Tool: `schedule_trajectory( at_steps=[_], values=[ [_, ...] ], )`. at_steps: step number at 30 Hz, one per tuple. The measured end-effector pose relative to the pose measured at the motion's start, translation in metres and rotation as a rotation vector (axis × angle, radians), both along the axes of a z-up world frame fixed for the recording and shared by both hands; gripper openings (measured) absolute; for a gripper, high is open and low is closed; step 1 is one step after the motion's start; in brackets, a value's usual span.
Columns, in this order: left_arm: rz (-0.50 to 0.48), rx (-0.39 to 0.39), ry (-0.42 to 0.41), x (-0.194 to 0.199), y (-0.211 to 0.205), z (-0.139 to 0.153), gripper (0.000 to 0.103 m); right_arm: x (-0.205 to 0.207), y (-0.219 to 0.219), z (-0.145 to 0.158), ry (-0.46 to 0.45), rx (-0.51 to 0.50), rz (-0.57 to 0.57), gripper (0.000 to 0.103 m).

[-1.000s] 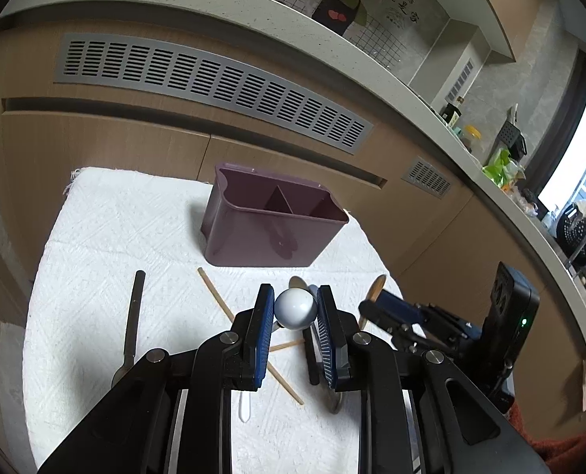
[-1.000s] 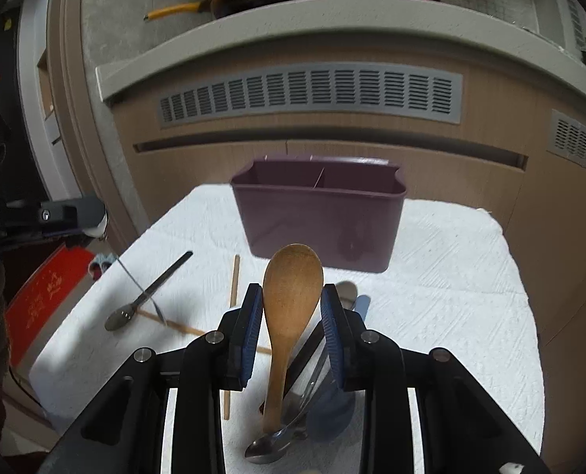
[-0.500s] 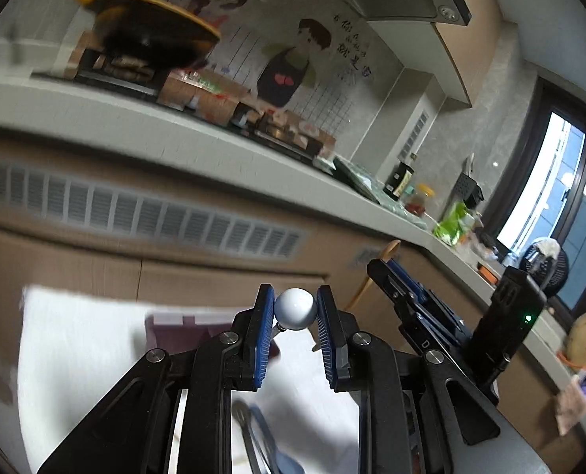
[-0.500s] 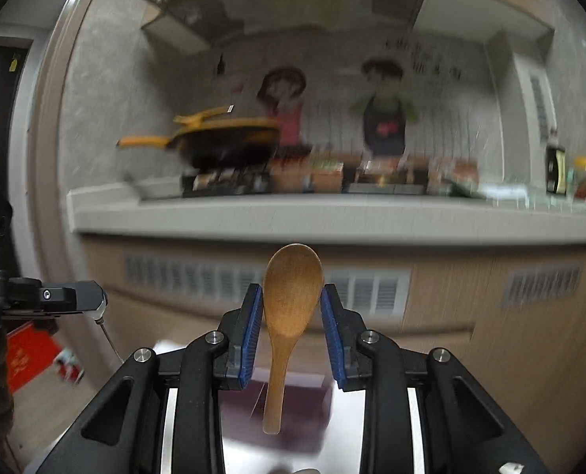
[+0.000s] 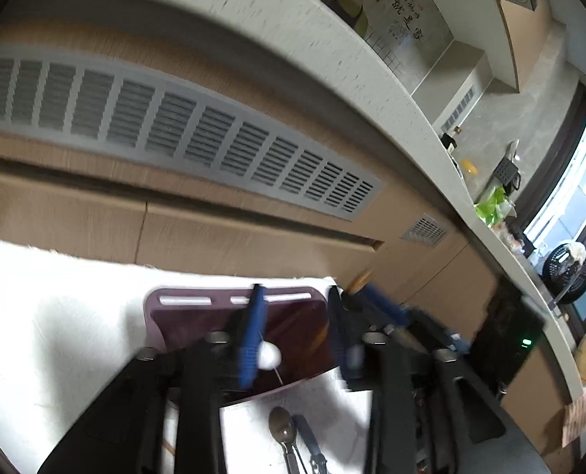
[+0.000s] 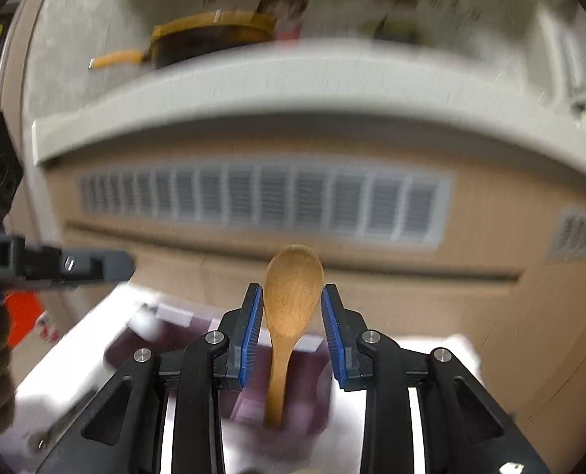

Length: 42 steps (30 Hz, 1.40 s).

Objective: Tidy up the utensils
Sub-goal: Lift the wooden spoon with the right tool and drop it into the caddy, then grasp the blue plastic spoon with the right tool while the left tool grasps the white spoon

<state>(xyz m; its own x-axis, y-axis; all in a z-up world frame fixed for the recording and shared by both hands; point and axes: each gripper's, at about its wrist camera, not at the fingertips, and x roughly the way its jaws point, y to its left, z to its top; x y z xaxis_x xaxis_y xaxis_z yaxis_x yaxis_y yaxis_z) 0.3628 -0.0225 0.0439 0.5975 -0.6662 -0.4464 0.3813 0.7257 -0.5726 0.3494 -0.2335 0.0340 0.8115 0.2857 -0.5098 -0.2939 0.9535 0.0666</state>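
In the left wrist view my left gripper [image 5: 299, 339] hangs blurred over the purple caddy [image 5: 198, 300]. Its jaws are opening. A white ball-headed utensil [image 5: 269, 356] rests against the left pad, clear of the right pad, and its thin stem points down into the caddy. My right gripper [image 6: 292, 292] is shut on a wooden spoon [image 6: 294, 272]. The spoon's bowl stands up between the blue pads and its handle hangs over the caddy [image 6: 312, 379]. The right gripper [image 5: 380, 310] also shows beside the left one, and the left gripper [image 6: 68, 264] shows in the right wrist view.
Two metal spoons [image 5: 283, 430] lie on the white cloth [image 5: 56, 335] in front of the caddy, and another utensil [image 6: 52, 434] lies at its left. Directly behind stands a wooden cabinet front with a grey vent grille [image 5: 174, 126]. A yellow pan [image 6: 214, 39] sits on the counter above.
Both grippers have moved forward and now tilt down over the caddy. The left jaws have spread, so the white ball is no longer clamped. The right gripper still holds the wooden spoon.
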Motion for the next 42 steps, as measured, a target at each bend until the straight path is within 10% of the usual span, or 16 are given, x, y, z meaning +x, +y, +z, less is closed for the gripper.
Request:
schedule_trajectory(
  at_steps=[5, 10, 15, 22, 29, 42],
  values=[
    [0.058, -0.005, -0.042, -0.015, 0.016, 0.005, 0.053, -0.012, -0.009, 0.0, 0.018, 0.003, -0.04, 0.03],
    [0.146, 0.199, -0.134, -0.059, 0.034, 0.004, 0.065, -0.054, -0.014, 0.002, 0.053, -0.063, -0.045, 0.033],
    [0.156, 0.294, 0.046, -0.095, 0.059, -0.053, 0.067, -0.098, -0.009, -0.033, 0.16, -0.137, -0.011, 0.033],
    [0.28, 0.413, 0.091, -0.159, 0.083, -0.098, 0.064, -0.147, -0.007, -0.073, 0.254, -0.158, -0.028, 0.033],
    [0.25, 0.436, 0.24, -0.147, 0.091, -0.134, 0.036, -0.166, -0.008, -0.09, 0.279, -0.152, -0.062, 0.033],
    [0.028, 0.379, 0.234, -0.141, 0.024, -0.133, 0.033, -0.151, -0.001, -0.087, 0.295, -0.123, -0.039, 0.033]
  ],
)
